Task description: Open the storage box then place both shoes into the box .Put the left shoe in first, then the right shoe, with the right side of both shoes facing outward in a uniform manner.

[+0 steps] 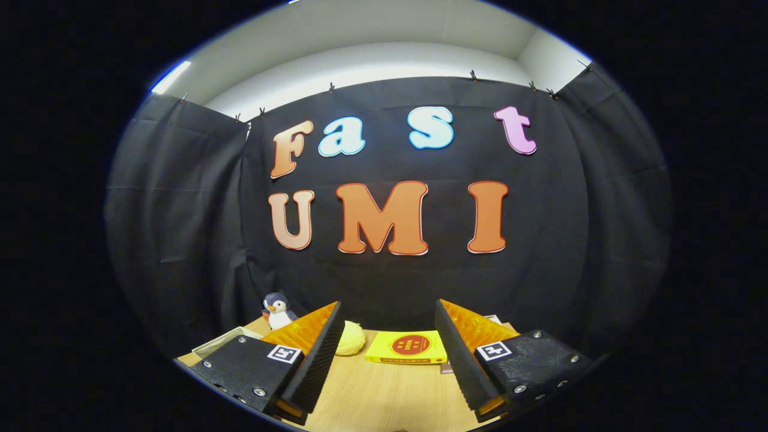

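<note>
The gripper [389, 354] hangs above the wooden table [384, 402] with its jaws spread wide and nothing between them. Beyond the gap lies a yellow box [408, 348] (flat, red disc on top), a pale yellow lump [351, 345] just ahead of the left finger. A toy penguin [277, 311] stands beyond that finger, beside a shallow tray [219, 342]; I cannot tell where shoes or storage box are.

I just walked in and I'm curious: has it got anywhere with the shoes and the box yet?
Nothing looks done. The gripper is open, its fingers holding nothing, raised over the wooden table. Beyond them lie a yellow book, a yellow bun-shaped thing and a plush penguin. Opening the box and placing both shoes, left first, all remains.
</note>
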